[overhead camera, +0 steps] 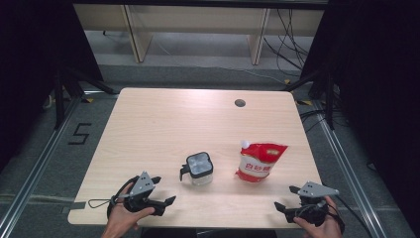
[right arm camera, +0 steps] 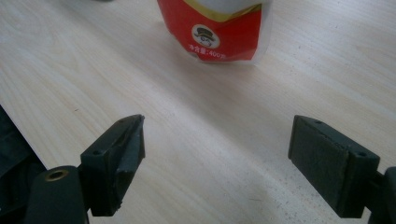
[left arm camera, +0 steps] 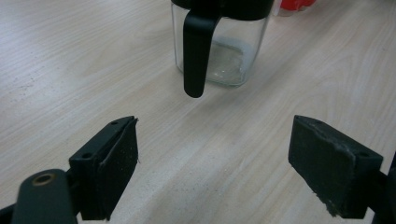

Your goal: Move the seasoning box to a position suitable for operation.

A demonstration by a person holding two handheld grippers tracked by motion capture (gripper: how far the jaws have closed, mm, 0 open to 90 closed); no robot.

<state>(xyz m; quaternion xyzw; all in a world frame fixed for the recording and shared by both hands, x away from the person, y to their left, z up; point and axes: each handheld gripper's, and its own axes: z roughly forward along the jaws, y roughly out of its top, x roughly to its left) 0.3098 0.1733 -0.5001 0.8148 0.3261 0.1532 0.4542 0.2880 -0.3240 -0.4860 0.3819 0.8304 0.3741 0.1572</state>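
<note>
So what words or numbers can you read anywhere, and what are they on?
"5": black mark on the floor left of the table.
"400": in the small white line at the bottom of the red pouch; the characters beside it are too blurred to read.
Large white characters on the red pouch, high view: too small to read.
Glass jar: no text.

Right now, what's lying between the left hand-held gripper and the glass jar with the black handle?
Nothing: bare wooden tabletop separates the open left hand-held gripper from the glass jar, shown in the left gripper view.
</note>
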